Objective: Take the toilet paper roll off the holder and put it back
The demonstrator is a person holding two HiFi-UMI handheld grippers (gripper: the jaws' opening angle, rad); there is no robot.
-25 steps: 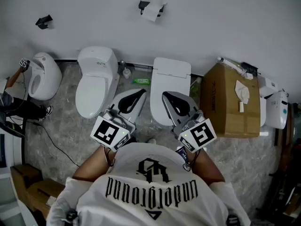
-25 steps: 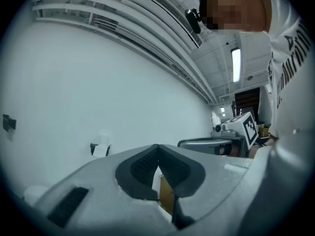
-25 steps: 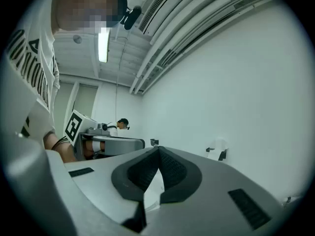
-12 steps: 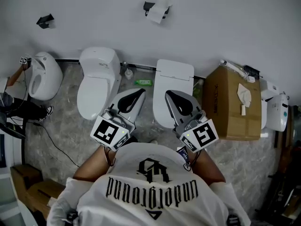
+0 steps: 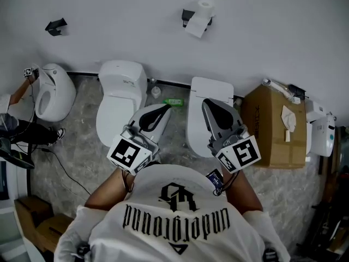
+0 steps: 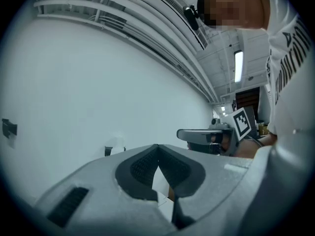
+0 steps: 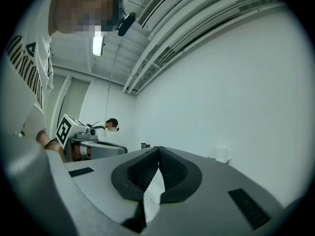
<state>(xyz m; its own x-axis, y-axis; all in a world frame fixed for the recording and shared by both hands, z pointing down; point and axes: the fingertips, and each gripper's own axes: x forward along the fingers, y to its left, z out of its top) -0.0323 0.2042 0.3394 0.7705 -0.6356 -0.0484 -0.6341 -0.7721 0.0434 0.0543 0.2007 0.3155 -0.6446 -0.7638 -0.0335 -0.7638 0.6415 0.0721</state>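
Wall (image 5: pixel 109 10): one, white and plain; it carries the two brackets, and the floor meets it along its bottom edge.
Floor (image 5: pixel 82 146): one, grey and marbled, with a dark cable lying across its left part.
Toilets: three, all white, in a row against the wall's bottom edge: the left toilet (image 5: pixel 52 91), the middle toilet (image 5: pixel 117 91) and the right toilet (image 5: pixel 207 108), which has its lid down.
Cardboard box (image 5: pixel 272 127): one, brown, on the floor just right of the right toilet, its back against the wall's bottom edge.
Grippers: two, held level and side by side in front of the person's chest, well short of the wall.
Left gripper (image 5: pixel 163 109): jaws closed tip to tip with nothing between them; it sits over the gap between the middle and right toilets.
Right gripper (image 5: pixel 210 102): jaws closed tip to tip, empty, over the right toilet.
Holder (image 5: pixel 188 16): one, black, high on the wall above the right toilet.
Toilet paper roll (image 5: pixel 205 5): one, white, on the holder, with a loose sheet hanging down from it.
Second bracket (image 5: pixel 56 25): one, black, on the wall's left part.
Green bottle (image 5: pixel 173 101): one, lying on the floor at the wall's bottom edge, between the middle and right toilets.
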